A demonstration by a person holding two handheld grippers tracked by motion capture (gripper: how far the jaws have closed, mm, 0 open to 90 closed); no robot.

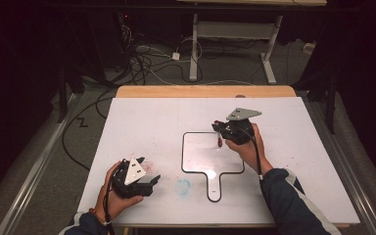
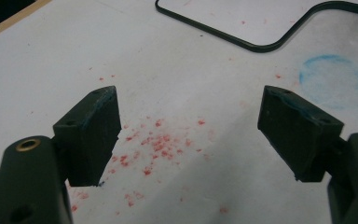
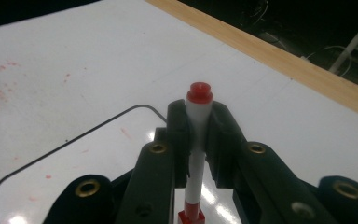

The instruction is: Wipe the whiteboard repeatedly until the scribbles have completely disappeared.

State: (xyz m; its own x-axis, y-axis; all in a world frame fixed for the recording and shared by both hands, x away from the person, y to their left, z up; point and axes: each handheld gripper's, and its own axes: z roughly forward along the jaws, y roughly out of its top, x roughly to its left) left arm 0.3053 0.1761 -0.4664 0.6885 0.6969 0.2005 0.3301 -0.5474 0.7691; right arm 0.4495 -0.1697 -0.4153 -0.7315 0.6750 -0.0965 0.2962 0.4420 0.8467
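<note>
In the high view, the right claw (image 1: 220, 131) sat right of the frame's centre, above the upper right part of a small whiteboard (image 1: 198, 152) with a black rim and a short handle that pointed toward the bottom of the frame. This claw was clenched on a marker (image 1: 219, 139). In the right gripper view its two black jaws pressed against the white barrel of the marker (image 3: 197, 140) from both sides; the red end stood above the jaws near the frame's centre, and another red part showed at the bottom edge. The marker ran roughly upright between the pads. Whether its lower tip touched the whiteboard (image 3: 98, 154) could not be told.

The left claw (image 1: 149, 183) lay in the lower left of the high view, held low over the white tabletop (image 1: 142, 122), well apart from the marker. It was released: in the left gripper view the jaws stood wide apart with nothing between them. Under them the tabletop carried scattered red specks (image 2: 154, 144). A smudged blue ring (image 2: 338, 79) showed at the right of that frame, with the whiteboard's rim (image 2: 261, 46) along the top.
</note>
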